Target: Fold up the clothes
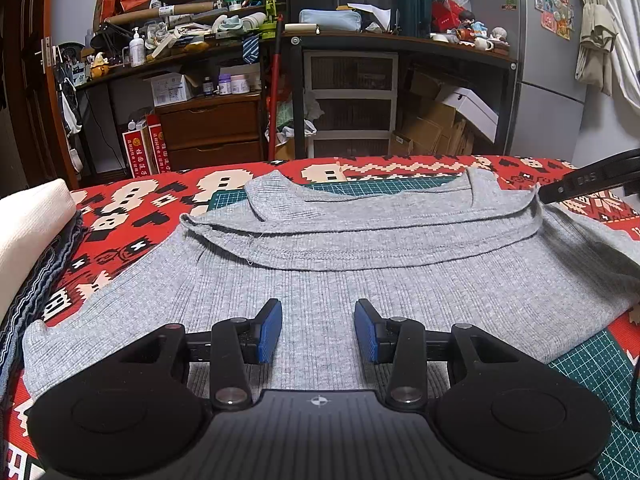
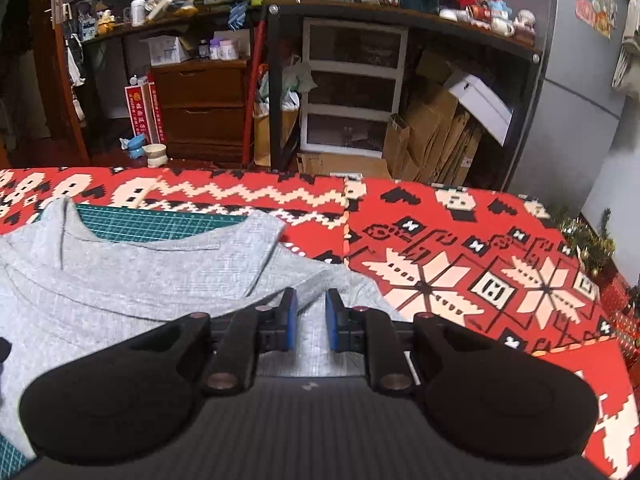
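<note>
A grey ribbed shirt (image 1: 360, 288) lies flat on the red patterned cloth (image 1: 132, 216), its far part folded back toward me with the stitched hem (image 1: 304, 256) on top. My left gripper (image 1: 318, 306) hovers low over the shirt's near middle, open, blue pads (image 1: 270, 330) wide apart with nothing between them. In the right wrist view the shirt (image 2: 120, 280) fills the lower left. My right gripper (image 2: 311, 300) stands over its right edge, open with a narrower gap, only fabric showing below. The right gripper's black finger (image 1: 588, 184) also shows at the shirt's far right corner.
A green cutting mat (image 1: 360, 188) lies under the shirt and shows again at the near right (image 1: 592, 364). A white folded item (image 1: 32, 220) and a denim stack (image 1: 44, 280) sit at the left. Beyond the table edge stand shelves and drawers (image 2: 352, 88). Tinsel decoration (image 2: 588, 240) is at far right.
</note>
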Motion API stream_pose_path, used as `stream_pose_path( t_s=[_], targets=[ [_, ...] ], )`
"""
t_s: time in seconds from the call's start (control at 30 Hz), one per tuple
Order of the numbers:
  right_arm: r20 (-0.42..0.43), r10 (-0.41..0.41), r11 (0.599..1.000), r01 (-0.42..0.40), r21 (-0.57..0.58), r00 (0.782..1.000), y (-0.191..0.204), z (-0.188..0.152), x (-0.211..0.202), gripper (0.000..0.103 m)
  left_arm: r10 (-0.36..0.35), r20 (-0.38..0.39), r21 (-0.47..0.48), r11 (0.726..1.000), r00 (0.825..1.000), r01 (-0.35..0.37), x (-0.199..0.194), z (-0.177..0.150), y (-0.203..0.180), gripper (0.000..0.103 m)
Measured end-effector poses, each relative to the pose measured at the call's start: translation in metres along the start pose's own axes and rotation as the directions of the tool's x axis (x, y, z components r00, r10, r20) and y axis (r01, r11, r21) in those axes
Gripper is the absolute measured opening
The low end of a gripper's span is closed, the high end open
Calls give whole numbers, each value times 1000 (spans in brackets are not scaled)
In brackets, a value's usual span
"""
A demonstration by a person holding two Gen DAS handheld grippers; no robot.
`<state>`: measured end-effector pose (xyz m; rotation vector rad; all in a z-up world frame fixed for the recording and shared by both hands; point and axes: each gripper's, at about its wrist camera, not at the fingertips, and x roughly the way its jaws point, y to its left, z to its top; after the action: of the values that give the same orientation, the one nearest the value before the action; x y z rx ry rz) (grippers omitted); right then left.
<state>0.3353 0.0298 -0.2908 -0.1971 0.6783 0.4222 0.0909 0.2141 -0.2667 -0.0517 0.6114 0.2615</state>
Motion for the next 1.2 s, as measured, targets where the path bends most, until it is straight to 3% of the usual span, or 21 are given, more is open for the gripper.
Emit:
stream_pose_path(
  t_s=[0.2, 0.4, 0.57, 0.67, 0.9, 1.2],
  targets=[
    [-44, 93, 992, -97, -75, 995, 22, -7, -14, 17, 1, 0, 1, 1000, 1000, -1, 0, 0, 0, 41],
    [-88, 66, 993, -74, -93, 994, 33, 1, 12, 16, 1, 0, 1, 1000, 1000, -1, 0, 0, 0, 41],
    [-33, 44, 999, -44, -9, 998, 24, 15, 21, 16, 1, 0, 1, 1000, 1000, -1, 1, 0, 1, 41],
    [-28, 65, 998, -65, 6, 997, 24, 17, 12, 16, 2, 0, 2, 1000, 1000, -2, 1, 0, 0, 41],
    [-65, 185, 974, -192, -117, 981, 63, 7, 2, 16, 5, 0, 2, 1000, 1000, -5, 1, 0, 0, 41],
    [-84, 164, 977, -173, -127, 983, 85, 16, 38, 16, 0, 0, -4, 1000, 1000, 0, 1, 0, 1, 41]
  ],
)
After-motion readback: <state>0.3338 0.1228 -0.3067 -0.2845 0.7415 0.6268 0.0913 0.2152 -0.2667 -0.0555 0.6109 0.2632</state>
